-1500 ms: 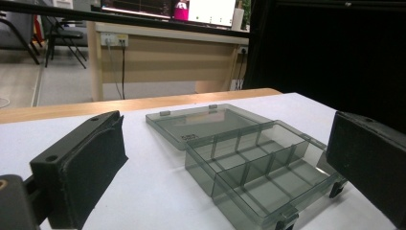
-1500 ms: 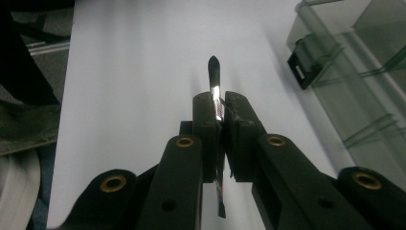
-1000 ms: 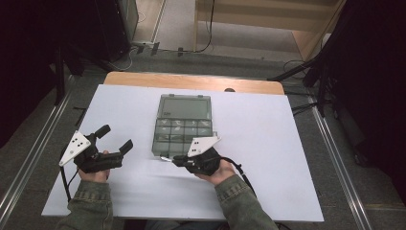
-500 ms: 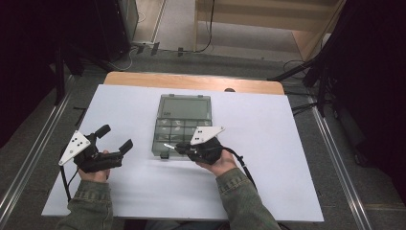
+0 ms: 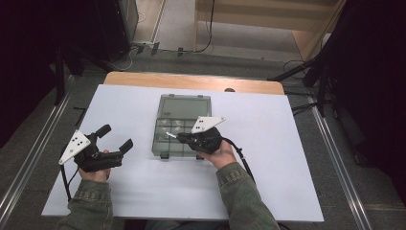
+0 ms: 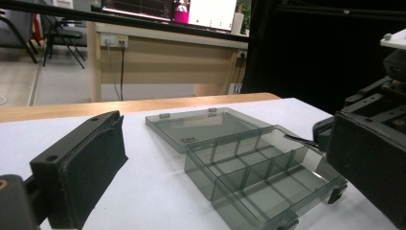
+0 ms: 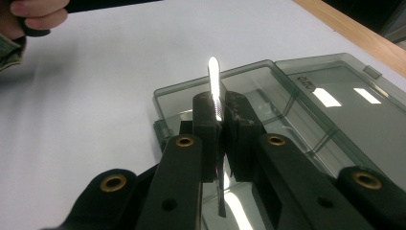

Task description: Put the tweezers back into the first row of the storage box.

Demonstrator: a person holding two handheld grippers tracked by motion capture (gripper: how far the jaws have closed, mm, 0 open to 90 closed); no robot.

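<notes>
Right gripper [image 5: 176,137]: centre of the high view, over the near compartments of the box [image 5: 183,106]; up from the box's near edge at lower centre a second ago.
Right jaws: closed on a thin bright strip [image 7: 214,80], held edge-on, tip past the pads, pointing toward upper left of the right gripper view.
Strip: carried, clear of the counter [image 5: 297,158]; tip above the box's left compartments in the high view.
Box: smoky clear plastic, lid folded flat toward the top of the frame, dividers exposed; unmoved since a second ago.
Left gripper [image 5: 116,137]: lower left of the high view, on the counter, well apart from the box; same place as before.
Left jaws: wide open, nothing between.
Change: strip shifted from beside the box to above it.
Judgement: placement into a compartment probably next; release not yet made.
</notes>
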